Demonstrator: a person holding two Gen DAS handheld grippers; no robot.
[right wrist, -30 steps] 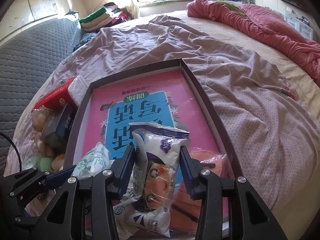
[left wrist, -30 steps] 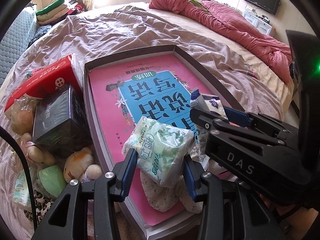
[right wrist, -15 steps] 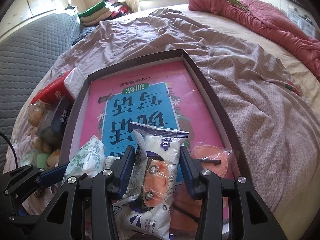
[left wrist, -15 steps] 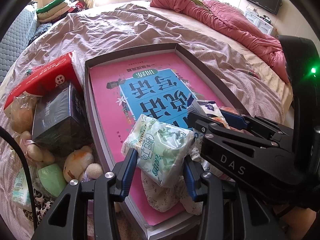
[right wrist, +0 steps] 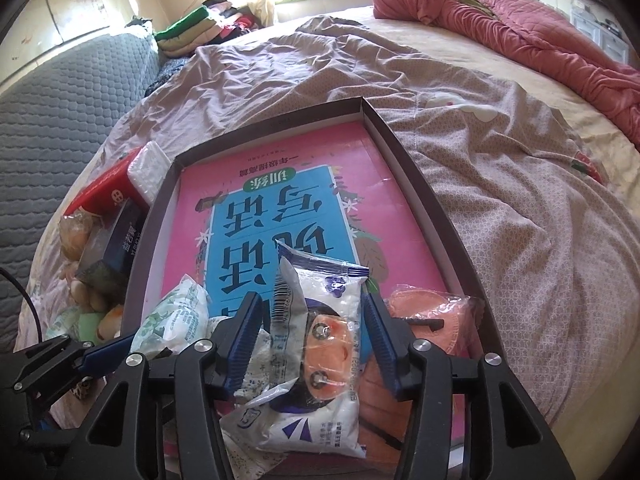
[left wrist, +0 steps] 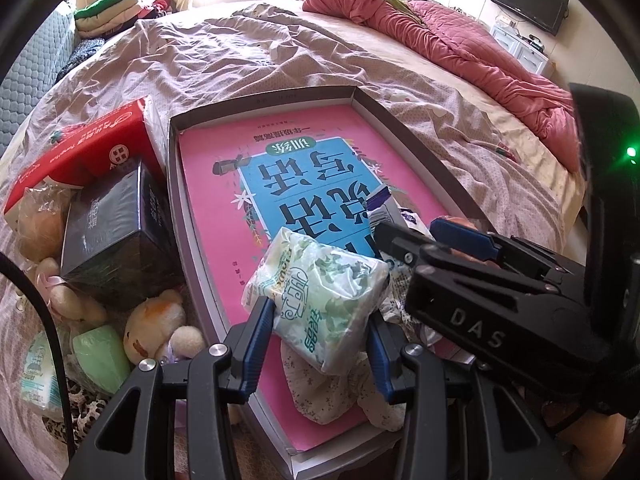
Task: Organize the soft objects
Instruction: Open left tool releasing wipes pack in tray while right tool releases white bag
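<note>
My left gripper (left wrist: 318, 322) is shut on a green-and-white tissue pack (left wrist: 316, 296), held over the near end of a shallow grey tray (left wrist: 176, 216) lined with a pink-and-blue poster. My right gripper (right wrist: 308, 320) is shut on a white plastic packet with an orange doll face (right wrist: 320, 340), over the same tray end. The tissue pack also shows in the right wrist view (right wrist: 176, 320). An orange mask pack (right wrist: 436, 320) and a flowered white cloth (left wrist: 328, 396) lie in the tray beneath. The right gripper's body (left wrist: 500, 300) fills the left view's right side.
Left of the tray lie a red tissue box (left wrist: 84, 156), a black box (left wrist: 112, 236), small plush toys (left wrist: 156, 328), a green pack (left wrist: 100, 356) and a bagged bun (left wrist: 40, 224). A rumpled mauve bedsheet (right wrist: 500, 160), a red quilt (left wrist: 460, 44) and folded clothes (right wrist: 192, 24) lie beyond.
Both grippers keep their packs and have barely moved; the view has shifted slightly so the tray sits a little lower and nearer.
</note>
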